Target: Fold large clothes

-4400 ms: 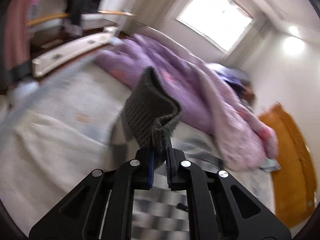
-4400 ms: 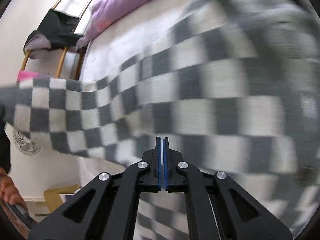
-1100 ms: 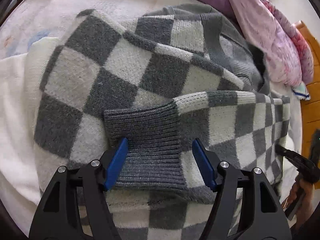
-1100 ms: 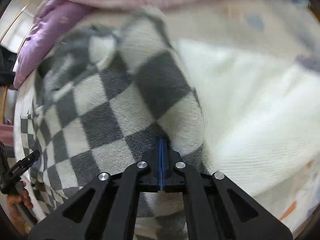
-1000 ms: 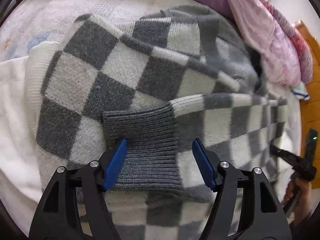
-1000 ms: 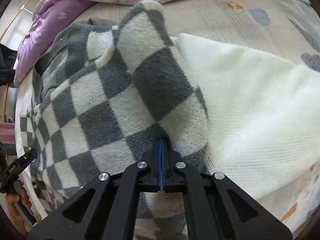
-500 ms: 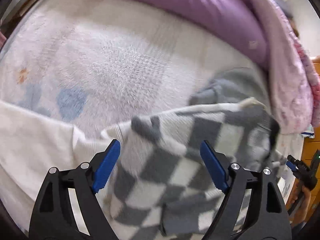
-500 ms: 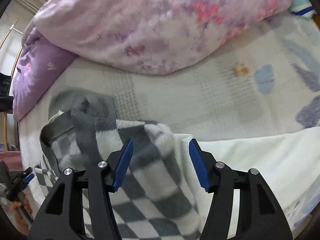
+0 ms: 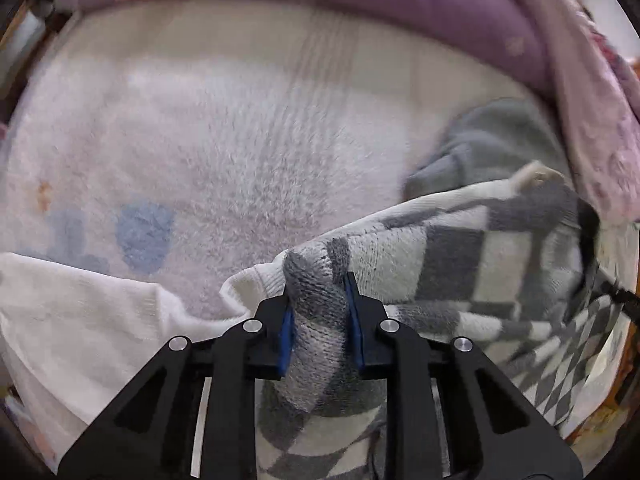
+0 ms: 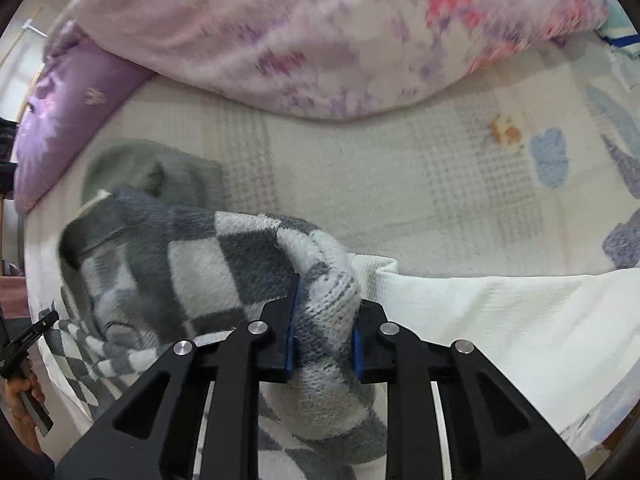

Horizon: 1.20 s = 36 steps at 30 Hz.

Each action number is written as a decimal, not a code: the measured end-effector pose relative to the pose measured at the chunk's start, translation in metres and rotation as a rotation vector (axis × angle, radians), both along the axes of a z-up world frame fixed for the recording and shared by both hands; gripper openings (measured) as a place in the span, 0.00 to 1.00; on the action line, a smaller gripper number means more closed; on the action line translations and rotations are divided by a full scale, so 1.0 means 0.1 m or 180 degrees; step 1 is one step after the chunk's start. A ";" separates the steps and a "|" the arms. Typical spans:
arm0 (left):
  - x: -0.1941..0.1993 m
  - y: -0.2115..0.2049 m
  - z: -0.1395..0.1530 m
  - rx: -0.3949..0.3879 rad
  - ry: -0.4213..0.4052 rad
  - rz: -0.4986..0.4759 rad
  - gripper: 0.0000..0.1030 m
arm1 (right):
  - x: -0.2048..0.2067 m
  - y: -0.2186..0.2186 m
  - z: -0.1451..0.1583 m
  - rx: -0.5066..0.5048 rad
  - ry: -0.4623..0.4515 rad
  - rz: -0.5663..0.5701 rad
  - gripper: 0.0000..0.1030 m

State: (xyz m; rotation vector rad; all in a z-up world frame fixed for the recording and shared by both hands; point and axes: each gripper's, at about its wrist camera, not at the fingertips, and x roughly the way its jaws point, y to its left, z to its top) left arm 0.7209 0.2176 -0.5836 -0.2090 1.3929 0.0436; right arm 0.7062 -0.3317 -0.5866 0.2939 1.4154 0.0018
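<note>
Left wrist view: left gripper point(image 9: 318, 316) is clamped on a bunched corner of the checked sweater point(image 9: 460, 264), blue pads point(image 9: 285, 332) pressed into thick knit on both sides, so the jaws are held part-way apart by the wad of fabric. The sweater runs from the grip off to the right, folded edge lifted off the bed sheet point(image 9: 208, 128). A white cloth point(image 9: 80, 312) lies under and left of the grip, its hem just beside the left finger. Ahead, the sheet is bare up to the purple duvet point(image 9: 360, 12) along the far edge; a plain grey piece point(image 9: 492, 140) sits at the sweater's far right end, touching the pink quilt point(image 9: 592, 128). Right wrist view: right gripper point(image 10: 324, 328) is likewise clamped on the opposite bunched corner of the sweater point(image 10: 192, 264), fabric bulging between the pads. The white cloth's edge point(image 10: 500, 312) starts just right of the grip. The sheet ahead point(image 10: 400, 168) is open up to the floral quilt point(image 10: 340, 32). The other gripper's tip point(image 10: 28, 336) is visible at far left.
</note>
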 end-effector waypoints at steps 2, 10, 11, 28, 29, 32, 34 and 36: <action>-0.15 0.00 0.20 -0.0064 -0.0181 0.0010 0.20 | -0.13 -0.02 0.19 0.0045 -0.0169 0.0003 0.17; -1.10 -0.16 1.12 -0.0085 -0.0787 -0.0197 0.14 | -0.93 -0.07 1.00 0.0376 -0.0750 0.0030 0.17; -1.27 -0.17 1.21 -0.0059 -0.0804 -0.0191 0.14 | -1.10 -0.09 1.09 0.0418 -0.0796 0.0052 0.17; -4.01 0.34 0.55 -0.0672 -0.0036 0.1008 0.04 | -3.77 -0.29 0.63 0.0667 -0.0024 -0.0178 0.18; -4.08 0.34 0.48 -0.0789 -0.0037 0.1133 0.08 | -3.84 -0.25 0.50 0.0578 0.0063 -0.0153 0.20; -4.25 0.39 0.33 -0.1218 -0.0115 0.1620 0.45 | -3.97 -0.14 0.35 0.0514 0.0151 -0.0122 0.25; -4.29 0.41 0.24 -0.1361 -0.0175 0.1863 0.51 | -4.05 -0.13 0.40 0.0462 0.0126 -0.0232 0.42; -4.26 0.41 0.16 -0.1439 -0.0180 0.1927 0.51 | -4.14 -0.20 0.44 0.0492 0.0063 -0.0418 0.51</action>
